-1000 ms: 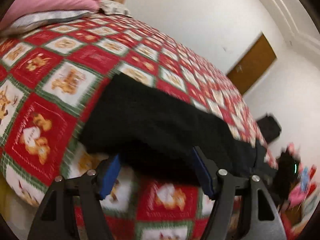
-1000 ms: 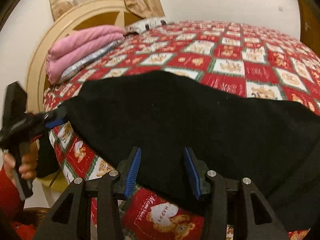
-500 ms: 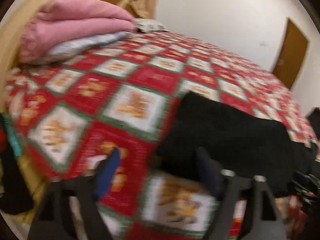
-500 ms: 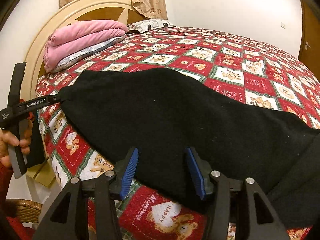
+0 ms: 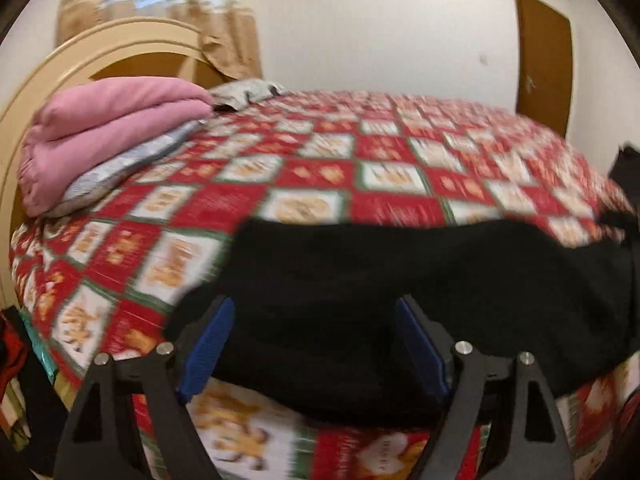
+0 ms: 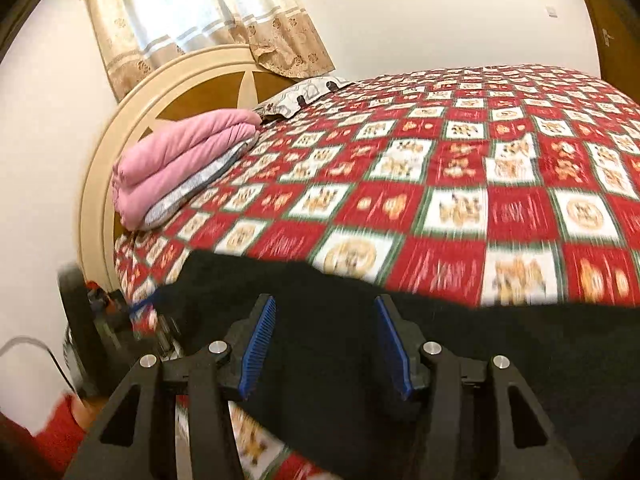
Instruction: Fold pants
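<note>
Pants (image 5: 400,280), black and folded into a long band, lie across the near edge of the bed (image 5: 320,168), on a red, white and green quilt printed with bears. In the left wrist view the band runs from just left of the left claw (image 5: 316,344) out to the right edge of the picture, and its near edge hangs slightly over the side of the bed.

The left claw stands wide open. Its jaws have just been opening and then eased in a little. The black cloth shows between and beyond the blue pads (image 5: 208,344), but neither pad presses on it, so it holds nothing.

The right claw (image 6: 326,350) is about half open, its jaws having just been opening too. It hovers over the pants (image 6: 440,352), with cloth showing between the blue pads (image 6: 260,348) and no grip on it that can be seen.

In the right wrist view the left claw (image 6: 140,312) shows blurred at the far left end of the pants; whether it touches the cloth cannot be told. A red sleeve (image 6: 56,428) is at the lower left corner.

A folded pink blanket (image 5: 100,132) on a grey one lies near the cream headboard (image 6: 120,128), well apart from the pants. A curtain (image 6: 208,16) hangs behind the headboard, and a brown door (image 5: 544,64) stands in the far wall.
</note>
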Demonstrator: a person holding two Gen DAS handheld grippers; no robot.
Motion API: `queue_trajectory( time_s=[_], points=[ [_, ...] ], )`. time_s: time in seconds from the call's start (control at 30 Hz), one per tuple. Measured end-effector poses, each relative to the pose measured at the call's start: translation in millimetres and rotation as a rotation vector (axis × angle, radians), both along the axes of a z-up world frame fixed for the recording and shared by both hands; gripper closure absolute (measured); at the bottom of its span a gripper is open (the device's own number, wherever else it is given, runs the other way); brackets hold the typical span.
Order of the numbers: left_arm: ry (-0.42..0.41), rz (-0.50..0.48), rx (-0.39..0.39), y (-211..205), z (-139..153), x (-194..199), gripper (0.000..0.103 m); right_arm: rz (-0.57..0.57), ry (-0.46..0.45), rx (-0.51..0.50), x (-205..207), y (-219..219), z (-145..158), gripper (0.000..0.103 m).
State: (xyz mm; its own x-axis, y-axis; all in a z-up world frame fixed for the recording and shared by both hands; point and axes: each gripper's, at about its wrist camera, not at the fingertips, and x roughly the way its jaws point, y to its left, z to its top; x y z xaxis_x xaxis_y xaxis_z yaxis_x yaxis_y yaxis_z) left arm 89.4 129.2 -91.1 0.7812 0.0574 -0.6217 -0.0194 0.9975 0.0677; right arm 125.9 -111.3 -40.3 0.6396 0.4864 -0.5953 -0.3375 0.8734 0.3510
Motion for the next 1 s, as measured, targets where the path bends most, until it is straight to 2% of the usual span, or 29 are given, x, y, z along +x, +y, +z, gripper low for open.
queue_trajectory(
  time_s=[0.07,0.13,0.23,0.3,0.33,0.37,0.5,0.57,0.67,0.8,0.87,1.0],
  points=[
    [0.014,0.01,0.043,-6,-8,-2,0.018,0.033,0.031,0.027,27,-2,-2,0.05],
    [-0.018,0.007,0.088,-12,-11,-8,0.018,0.054,0.064,0.044,55,0,-11,0.05],
    [-0.01,0.008,0.056,-7,-11,-9,0.017,0.073,0.16,0.042,82,8,-32,0.05],
    [-0.004,0.008,0.058,-9,-11,-7,0.016,0.116,0.263,0.101,84,14,-48,0.05],
    [-0.004,0.011,0.064,-9,-10,-7,0.016,0.135,0.278,0.126,78,15,-50,0.05],
    [-0.005,0.014,0.064,-10,-12,-7,0.016,0.147,0.273,0.124,69,18,-50,0.05],
    [-0.004,0.03,0.06,-12,-13,-6,0.015,0.17,0.199,0.015,35,35,-43,0.05],
    [0.0,0.033,0.061,-12,-13,-5,0.014,0.202,0.219,0.002,34,41,-47,0.044],
    [0.001,0.032,0.06,-12,-14,-5,0.014,0.24,0.236,-0.018,42,46,-51,0.043],
    [0.003,0.039,0.059,-13,-14,-5,0.014,0.271,0.318,0.089,63,46,-59,0.035],
    [0.005,0.038,0.058,-13,-15,-5,0.014,0.281,0.355,0.165,71,48,-62,0.024],
    [-0.001,0.039,0.066,-14,-15,-5,0.014,0.307,0.382,0.26,84,54,-62,0.022]
  ],
)
